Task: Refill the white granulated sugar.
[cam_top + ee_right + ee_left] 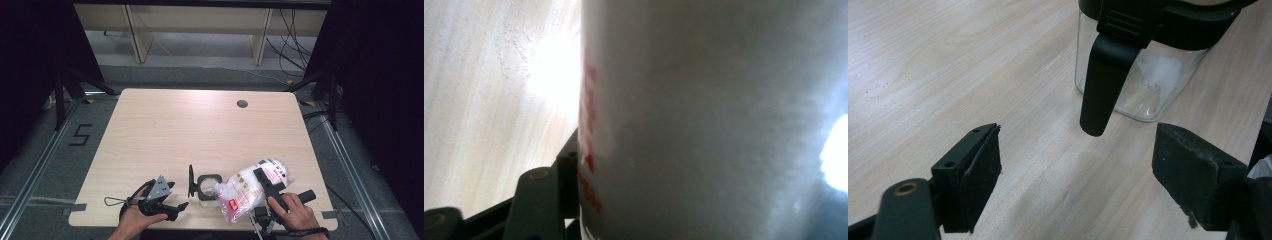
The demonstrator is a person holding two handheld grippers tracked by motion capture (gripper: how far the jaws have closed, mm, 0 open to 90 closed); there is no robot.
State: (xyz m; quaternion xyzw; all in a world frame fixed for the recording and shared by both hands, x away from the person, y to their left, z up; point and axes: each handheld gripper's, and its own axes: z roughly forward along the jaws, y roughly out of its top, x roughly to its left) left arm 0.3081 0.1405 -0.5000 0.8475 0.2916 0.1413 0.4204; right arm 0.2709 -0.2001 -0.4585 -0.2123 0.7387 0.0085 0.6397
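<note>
1. Left tongs (172, 200) sit low near the worktop's (200, 130) front edge, jaws wide with nothing between them, pointed at the jar (208, 189).
2. The jar stands upright, lid flipped open, just ahead of those jaws.
3. Right tongs (264, 182) are clamped on a bag (247, 190), tilted with its mouth over the jar.

Black two-jaw tool (176, 209) bears a grey three-cornered plate, trailing cable.

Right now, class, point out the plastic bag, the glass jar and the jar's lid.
plastic bag (245, 192): high view, its white middle.
glass jar (1148, 85): left gripper view, its clear wall.
lid (191, 181): high view, its upright black flap.
</note>
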